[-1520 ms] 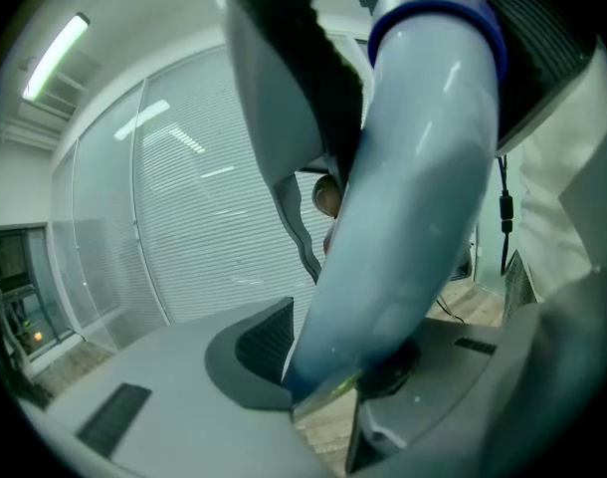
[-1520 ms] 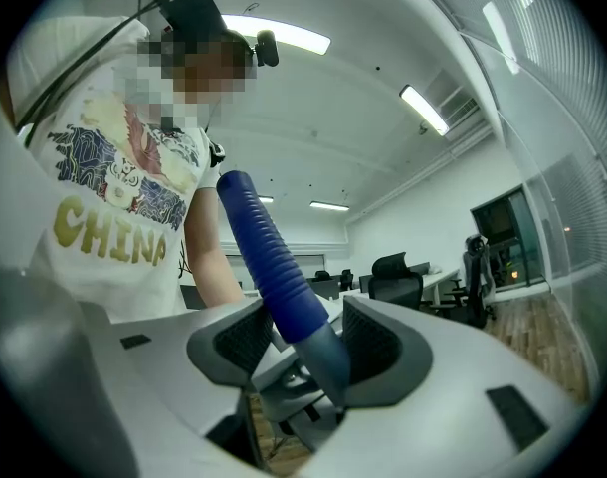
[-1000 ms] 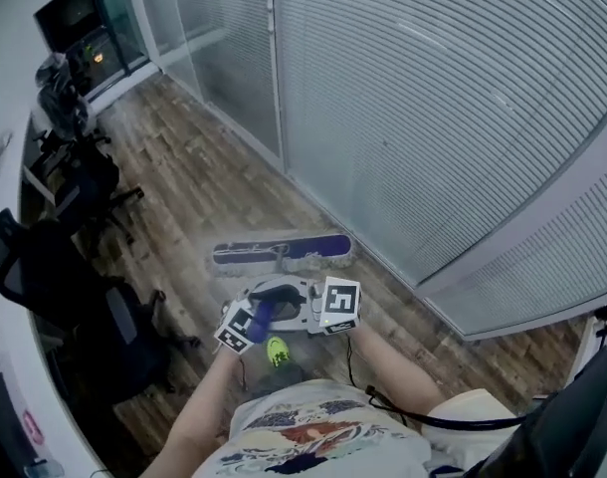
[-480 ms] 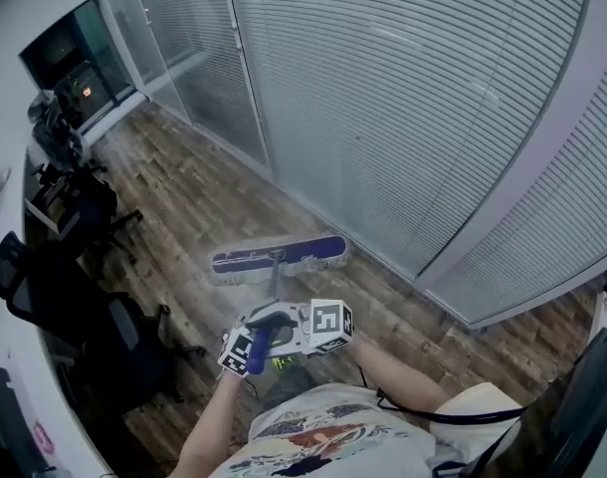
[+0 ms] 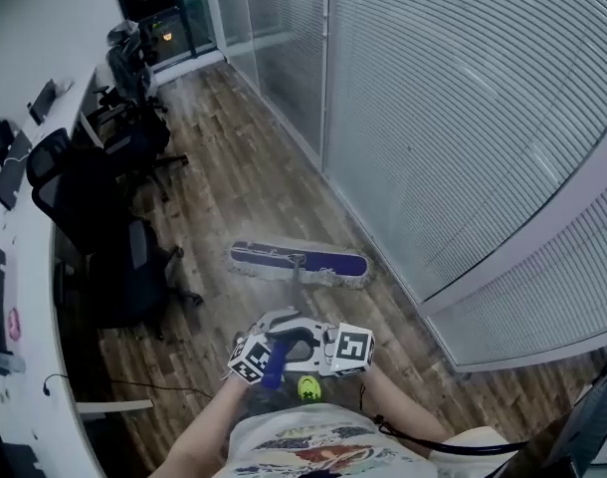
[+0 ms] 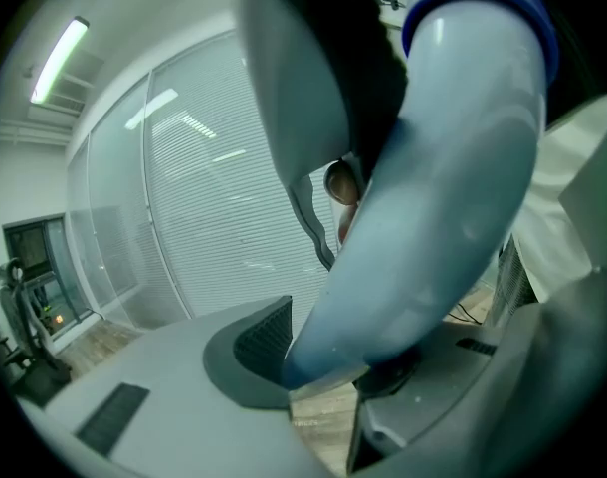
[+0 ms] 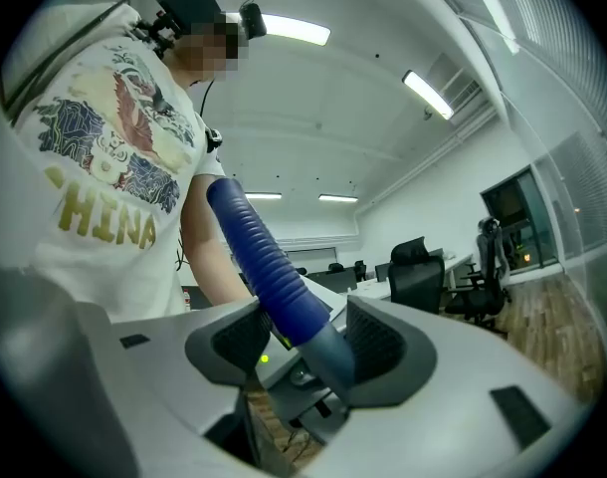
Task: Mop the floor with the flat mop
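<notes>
I have both claws clamped on the mop handle (image 6: 453, 197), close in front of my printed shirt (image 5: 294, 446). My left gripper (image 6: 328, 371) has the pale, smooth stretch of the tube between its jaws. Those jaws have just been easing apart a little, yet the tube sits against both sides. My right gripper (image 7: 303, 352) grips where the blue ribbed sleeve (image 7: 259, 252) meets the grey tube, one pad pressed on each side.

From above, my two marker cubes sit side by side, with the blue sleeve poking back toward me between them. Ahead, the handle runs down to the flat mop head (image 5: 299, 264). It lies flat on the wood-plank floor (image 5: 234, 187) with its long side across my view, purple on top with a pale fringe. It is near the foot of the glass partition (image 5: 463, 118) with its closed blinds.

Off to my left, black office chairs (image 5: 95, 207) stand along a white desk (image 5: 20, 267).
</notes>
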A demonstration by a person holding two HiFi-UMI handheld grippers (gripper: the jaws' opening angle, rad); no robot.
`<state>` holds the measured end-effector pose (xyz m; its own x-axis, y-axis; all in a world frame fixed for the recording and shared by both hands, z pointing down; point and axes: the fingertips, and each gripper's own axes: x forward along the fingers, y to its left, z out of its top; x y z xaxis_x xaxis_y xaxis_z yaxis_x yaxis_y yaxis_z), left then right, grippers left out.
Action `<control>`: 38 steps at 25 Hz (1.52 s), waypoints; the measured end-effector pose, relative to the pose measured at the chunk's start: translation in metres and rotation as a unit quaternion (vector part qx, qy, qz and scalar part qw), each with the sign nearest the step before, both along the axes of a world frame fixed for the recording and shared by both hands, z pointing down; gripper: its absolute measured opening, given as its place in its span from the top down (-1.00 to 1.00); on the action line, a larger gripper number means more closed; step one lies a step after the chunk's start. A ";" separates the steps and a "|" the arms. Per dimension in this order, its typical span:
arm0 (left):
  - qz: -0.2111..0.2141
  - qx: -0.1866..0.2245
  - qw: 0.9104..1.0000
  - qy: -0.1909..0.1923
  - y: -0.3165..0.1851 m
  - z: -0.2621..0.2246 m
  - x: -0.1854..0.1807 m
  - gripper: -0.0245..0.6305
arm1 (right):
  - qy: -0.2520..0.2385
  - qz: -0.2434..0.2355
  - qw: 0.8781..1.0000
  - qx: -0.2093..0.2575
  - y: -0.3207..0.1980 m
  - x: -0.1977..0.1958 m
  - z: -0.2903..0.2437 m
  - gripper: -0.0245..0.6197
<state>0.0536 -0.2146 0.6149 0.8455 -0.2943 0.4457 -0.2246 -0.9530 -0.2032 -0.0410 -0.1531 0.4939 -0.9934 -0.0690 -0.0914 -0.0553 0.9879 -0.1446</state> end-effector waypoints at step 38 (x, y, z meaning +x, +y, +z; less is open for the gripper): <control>-0.060 -0.028 0.996 0.066 0.267 -0.013 -0.071 0.59 | 0.027 -0.003 1.000 -0.010 0.269 -0.070 0.004 0.21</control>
<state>-0.0176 0.0521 0.6022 0.8579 -0.3746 0.3518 -0.3585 -0.9267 -0.1125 -0.1114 0.1163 0.4979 -0.9973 -0.0641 -0.0372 -0.0573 0.9853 -0.1611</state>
